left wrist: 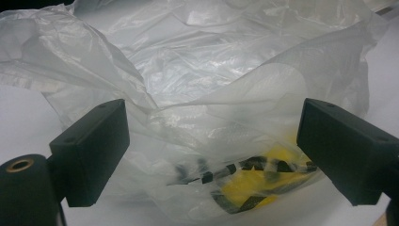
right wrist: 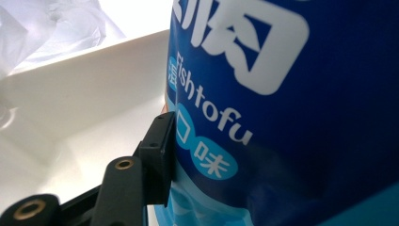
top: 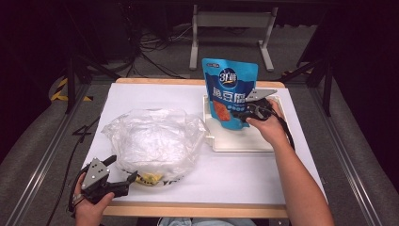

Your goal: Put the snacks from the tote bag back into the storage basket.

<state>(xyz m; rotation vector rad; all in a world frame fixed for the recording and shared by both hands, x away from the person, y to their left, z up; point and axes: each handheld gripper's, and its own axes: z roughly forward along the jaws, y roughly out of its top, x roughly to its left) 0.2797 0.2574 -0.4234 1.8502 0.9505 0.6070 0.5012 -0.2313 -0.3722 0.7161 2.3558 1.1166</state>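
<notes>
A blue fish tofu snack pouch (top: 229, 89) stands upright at the back of a white tray (top: 235, 143). My right gripper (top: 241, 115) is shut on the pouch's lower right part. In the right gripper view one black pad (right wrist: 160, 150) presses flat against the pouch (right wrist: 282, 117), and the other jaw is hidden behind it. A crumpled clear plastic bag (top: 150, 141) lies left of the tray. My left gripper (top: 123, 168) sits at the bag's near left corner, jaws open. In the left gripper view the bag (left wrist: 211, 94) lies between and beyond the spread jaws, untouched.
A yellow and black print (left wrist: 254, 183) shows through the bag's near edge. A white sheet (top: 291, 165) covers the wooden table. A metal stand (top: 230, 28) and cables lie on the floor beyond the far edge.
</notes>
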